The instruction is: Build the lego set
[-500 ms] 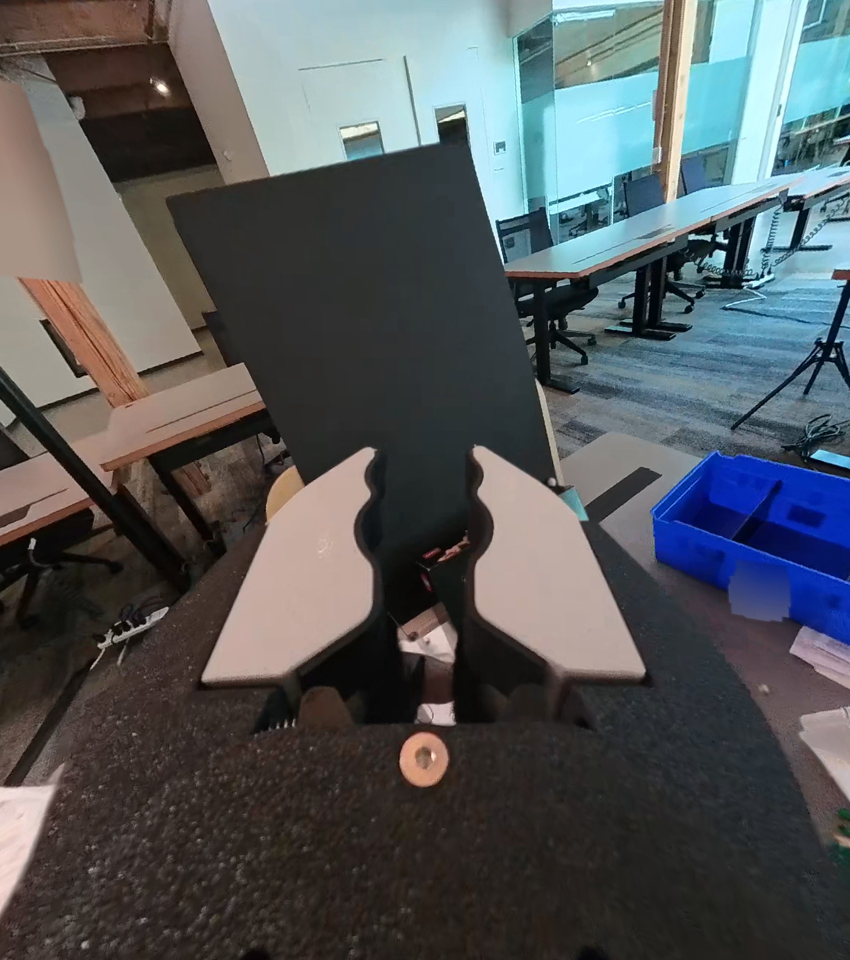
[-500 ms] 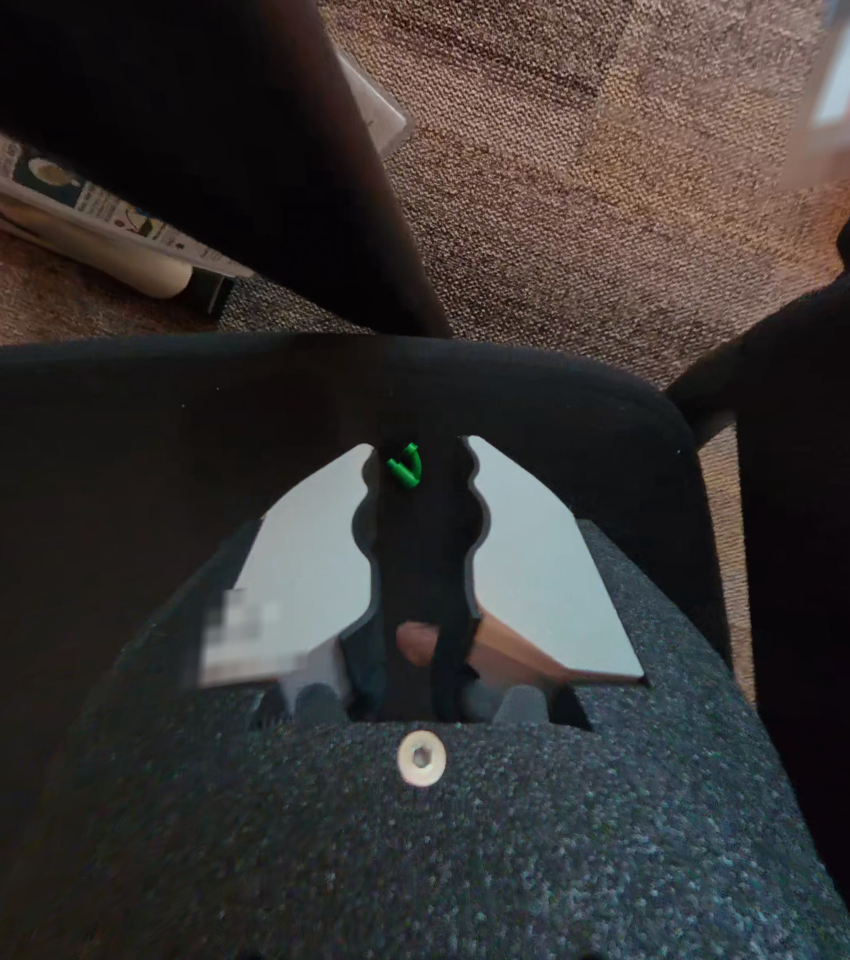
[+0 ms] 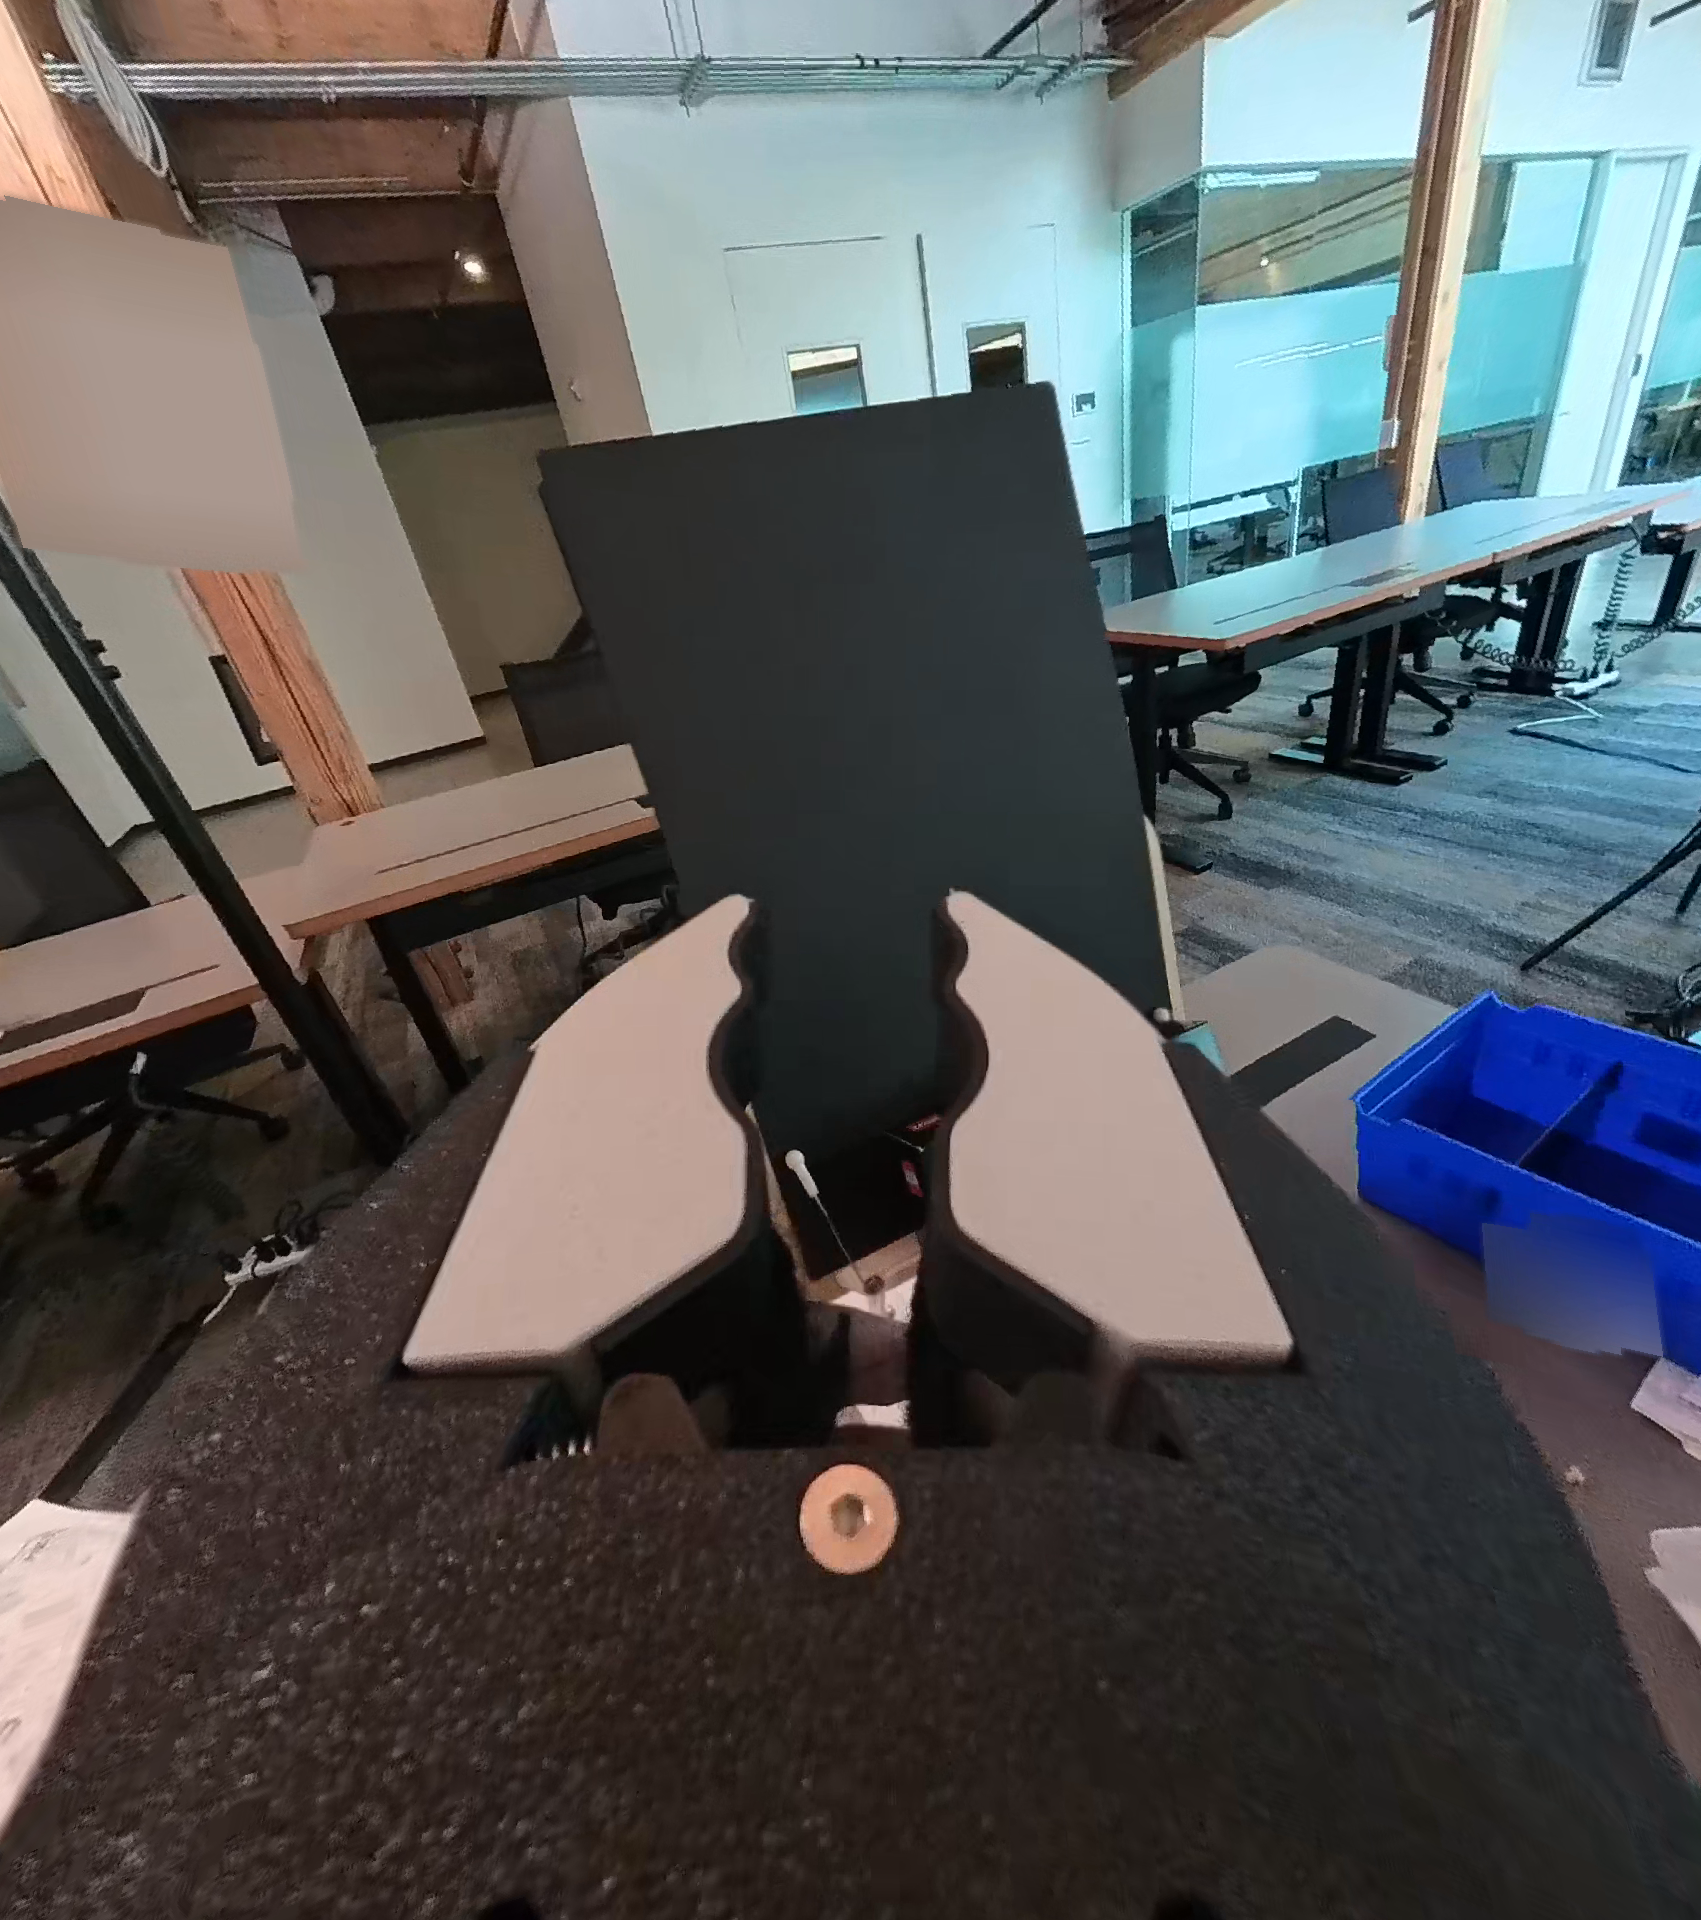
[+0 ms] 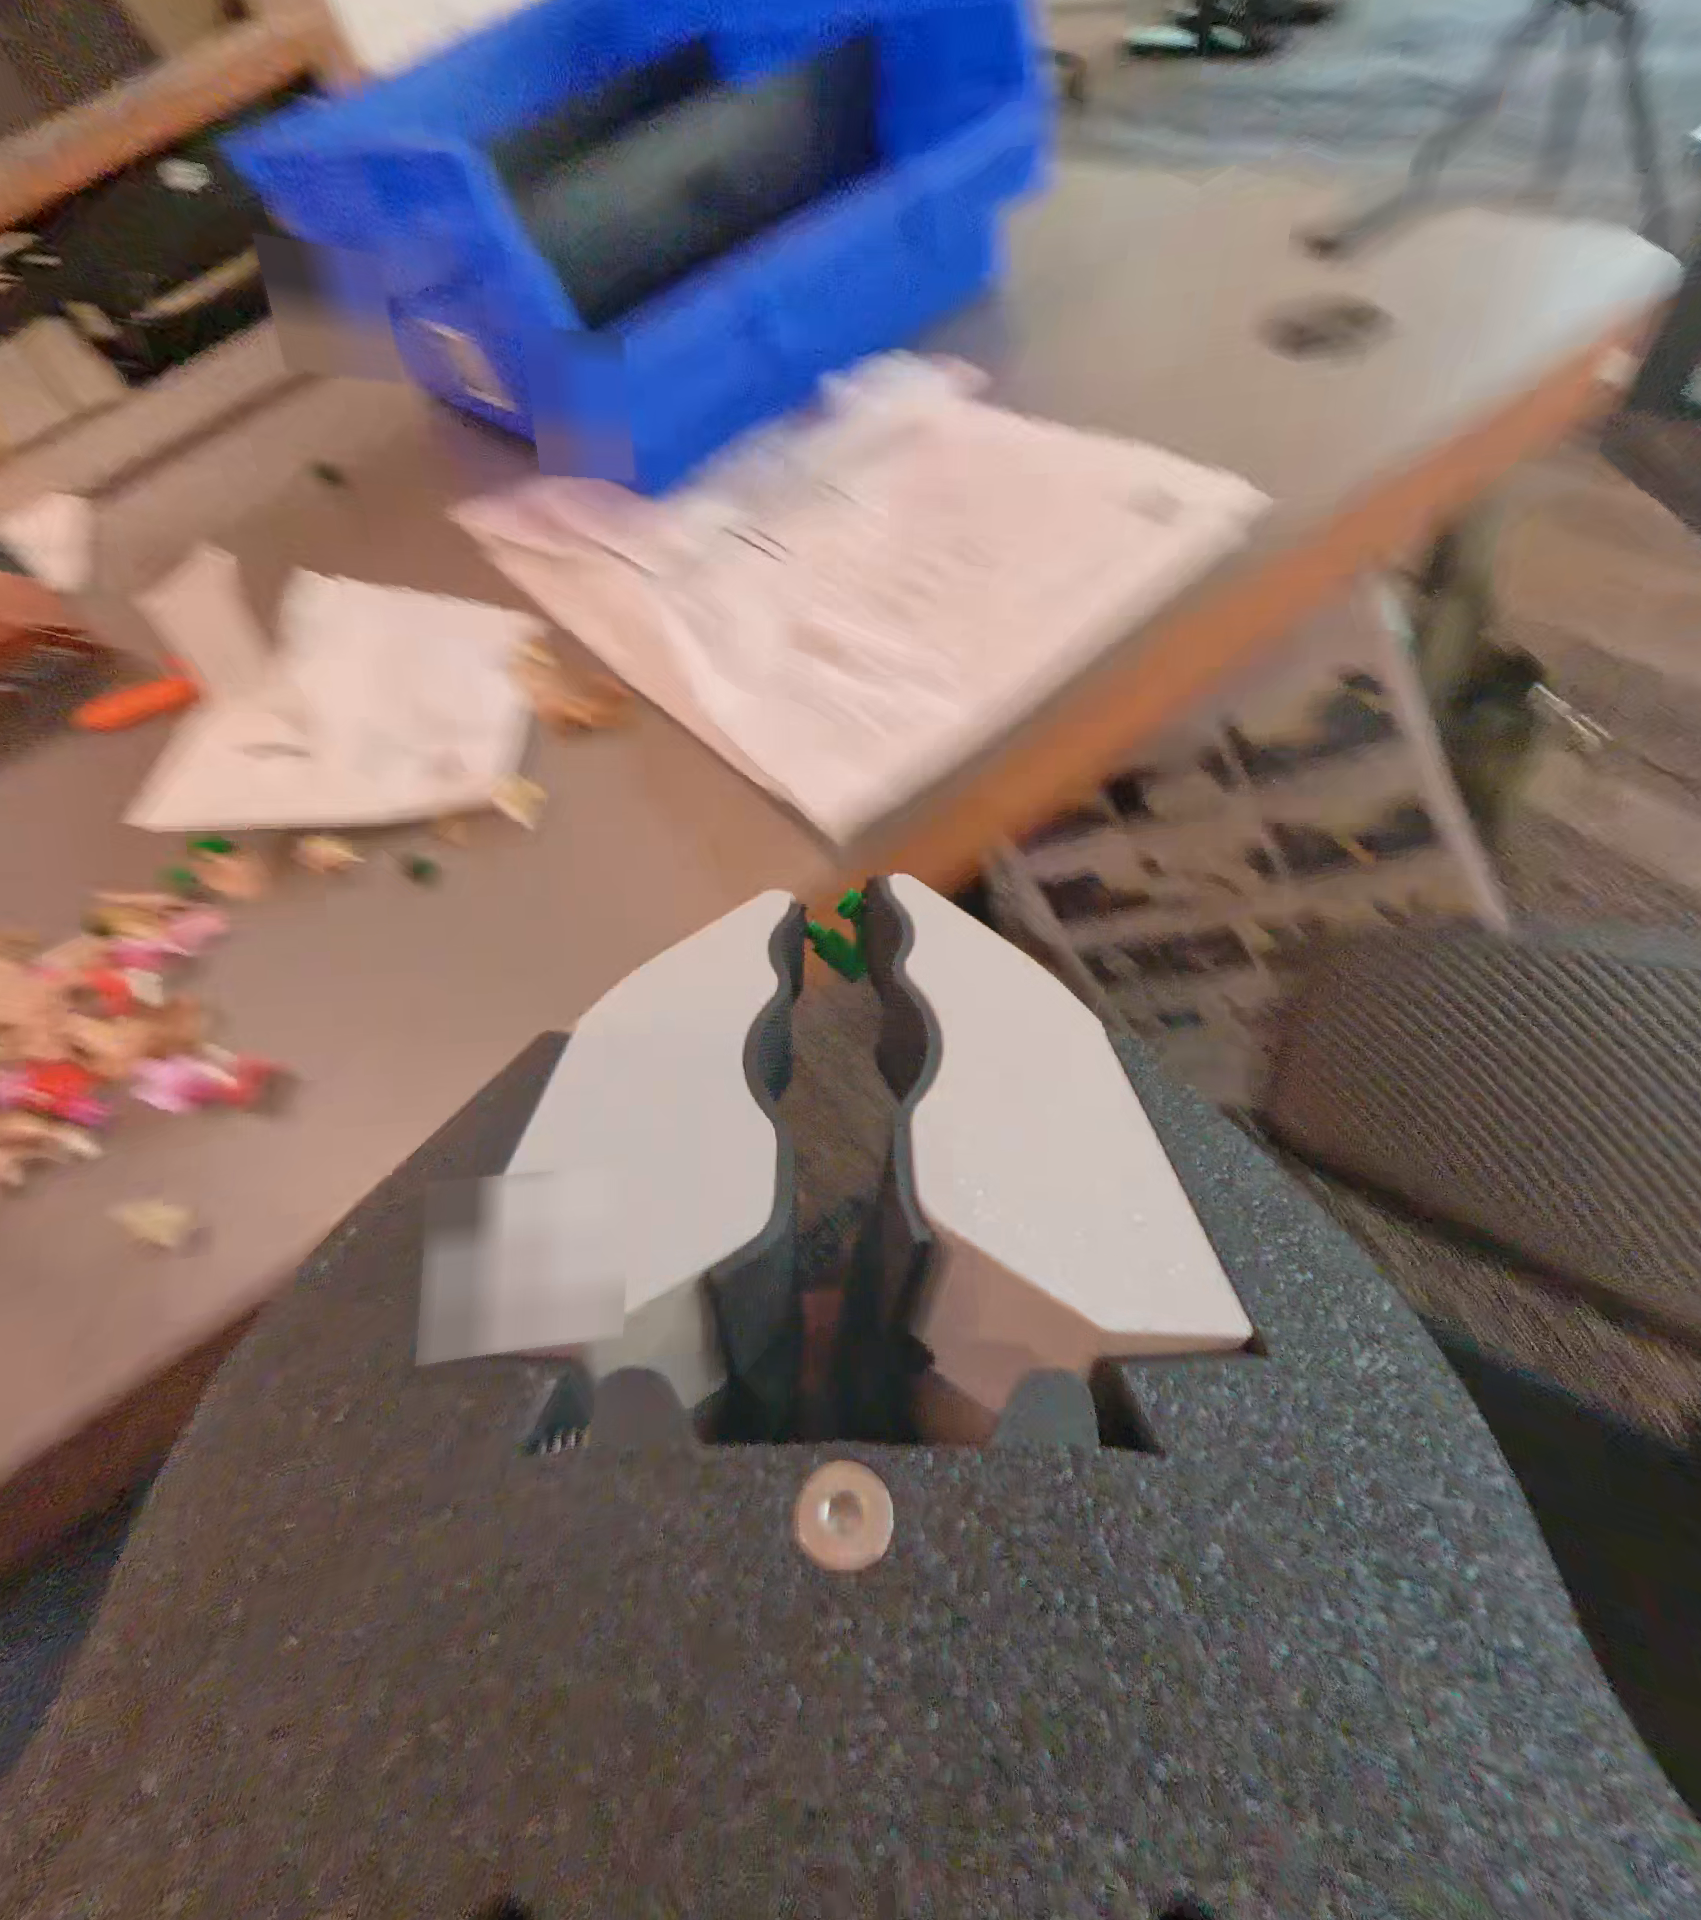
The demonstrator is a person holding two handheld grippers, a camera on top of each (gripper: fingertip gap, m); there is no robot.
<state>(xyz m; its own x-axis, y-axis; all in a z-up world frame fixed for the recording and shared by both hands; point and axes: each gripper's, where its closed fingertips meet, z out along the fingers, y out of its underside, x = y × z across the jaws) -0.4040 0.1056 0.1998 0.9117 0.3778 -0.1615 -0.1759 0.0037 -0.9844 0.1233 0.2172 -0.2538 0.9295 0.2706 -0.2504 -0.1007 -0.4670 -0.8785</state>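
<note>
The right gripper (image 4: 841, 935) is pinching a green piece (image 4: 838, 943) at its tips, off the table (image 4: 555, 935) edge, likely carrying it toward the pile (image 4: 67, 1039) at nine o'clock, while the left gripper (image 3: 846, 956) is gaping empty.

Right gripper (image 4: 841, 925) pinching small green piece (image 4: 838, 943), blurred table (image 4: 534, 935)

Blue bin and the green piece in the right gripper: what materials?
Blue bin: looks like moulded plastic, thin walls, slight sheen, slotted dividers. Green piece: probably glossy hard plastic, tiny and saturated; blur leaves detail open. It sits pinched at the right gripper tips.
</note>
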